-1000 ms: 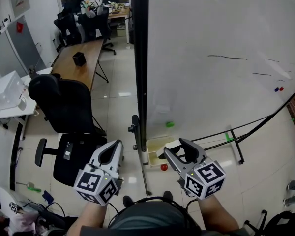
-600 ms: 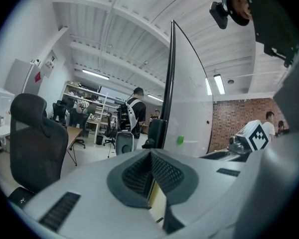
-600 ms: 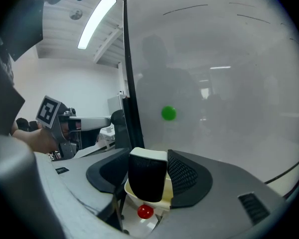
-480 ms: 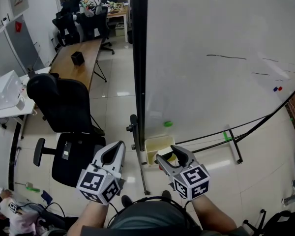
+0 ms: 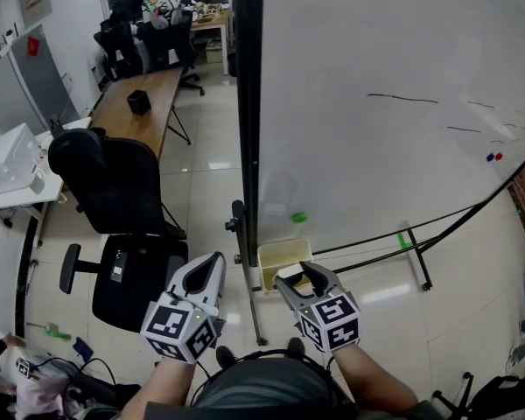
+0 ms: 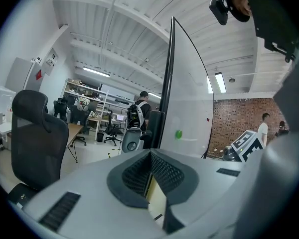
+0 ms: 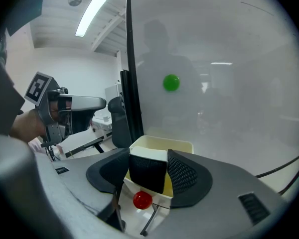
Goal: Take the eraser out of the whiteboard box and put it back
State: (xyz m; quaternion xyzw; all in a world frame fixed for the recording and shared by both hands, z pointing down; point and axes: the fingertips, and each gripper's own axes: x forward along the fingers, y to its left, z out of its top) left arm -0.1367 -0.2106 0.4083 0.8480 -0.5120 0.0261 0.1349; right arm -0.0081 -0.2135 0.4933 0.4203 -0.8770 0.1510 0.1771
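Head view: black office chair [image 5: 114, 191] at far left on the tiled floor. Left gripper [image 5: 208, 265] is level and just left of the whiteboard's dark post [image 5: 248, 147]; in the left gripper view its jaws meet at the tips with nothing between them. Cream box [image 5: 276, 254] is mounted low at the whiteboard [image 5: 376, 147] edge, just right of the post. Right gripper [image 5: 302, 276] is tilted down at the box. Right gripper view: both pads press on the eraser [image 7: 148, 171], a black block with a white top. Eraser sits over the box's near rim, hiding part of the opening; whether it touches the box, cannot tell. Red magnet [image 7: 142, 199] shows just below the eraser, green magnet [image 7: 171, 82] on the board above the box.
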